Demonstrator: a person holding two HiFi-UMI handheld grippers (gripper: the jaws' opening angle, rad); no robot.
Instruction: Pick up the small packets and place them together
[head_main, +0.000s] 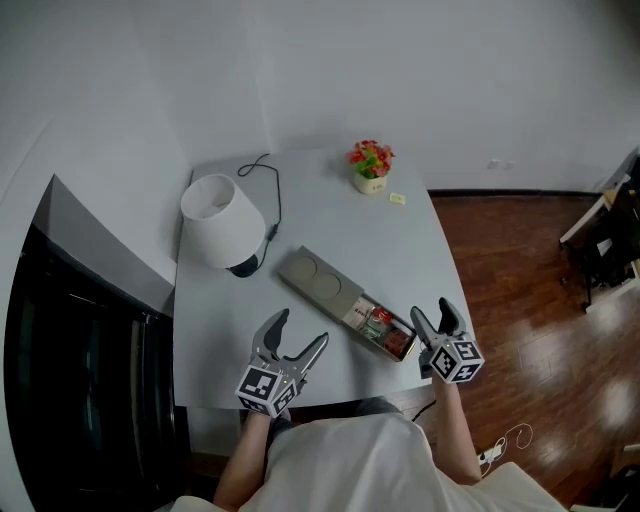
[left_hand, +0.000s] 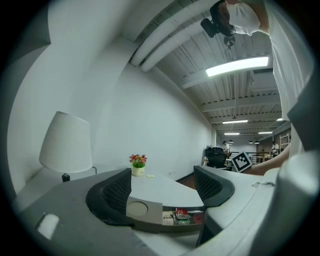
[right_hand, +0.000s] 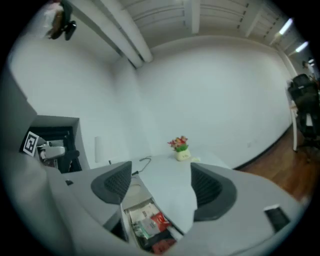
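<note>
Head view: a long grey tray (head_main: 318, 281) lies on the table (head_main: 420, 250).
Left gripper (head_main: 302, 328): just left of the tray, jaws wide apart, holding nothing.
Small packets (head_main: 384, 329): piled in the tray's open right end.
Feel: likely light, soft and crinkly; pinch one by a flat edge.
Writing: too small to read.
Right gripper (head_main: 432, 310): just right of the tray, jaws apart, empty.

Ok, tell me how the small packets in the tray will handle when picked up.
The small packets look thin and flat, so they are probably light and floppy. They lie overlapping in the open end of the tray, so lifting one may drag a neighbour along.
</note>
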